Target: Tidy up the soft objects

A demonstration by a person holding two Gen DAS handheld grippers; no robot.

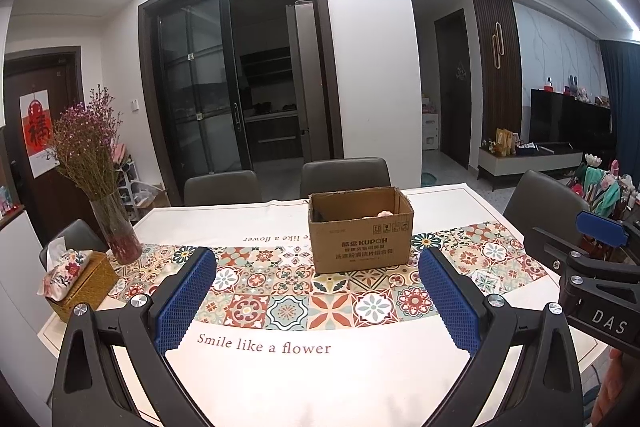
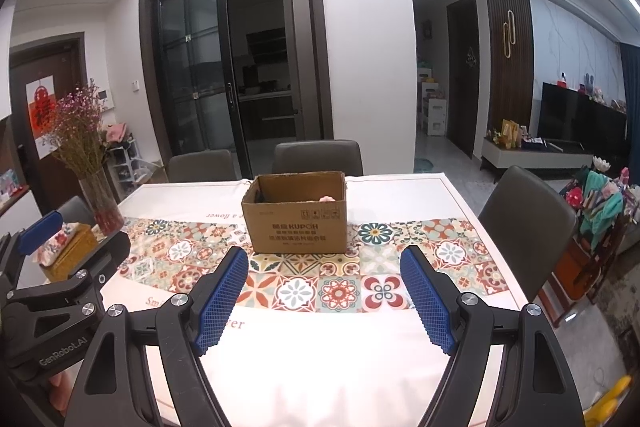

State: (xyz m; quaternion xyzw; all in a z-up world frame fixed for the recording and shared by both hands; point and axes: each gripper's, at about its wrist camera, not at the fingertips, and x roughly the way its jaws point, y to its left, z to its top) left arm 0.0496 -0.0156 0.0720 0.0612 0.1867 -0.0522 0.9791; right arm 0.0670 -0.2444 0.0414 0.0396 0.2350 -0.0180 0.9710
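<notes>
An open cardboard box (image 1: 362,235) stands on the patterned runner in the middle of the table; it also shows in the right wrist view (image 2: 296,217). A pale pink soft object (image 1: 382,214) peeks over its rim, also seen in the right wrist view (image 2: 327,198). My left gripper (image 1: 318,301) is open and empty, held above the table's near side, short of the box. My right gripper (image 2: 322,297) is open and empty, beside the left one. Each gripper shows at the edge of the other's view.
A glass vase of dried flowers (image 1: 116,227) and a woven tissue box (image 1: 78,281) stand at the table's left. Grey chairs (image 1: 344,173) ring the far side and right side (image 2: 528,223). The tablecloth (image 1: 300,367) covers the table.
</notes>
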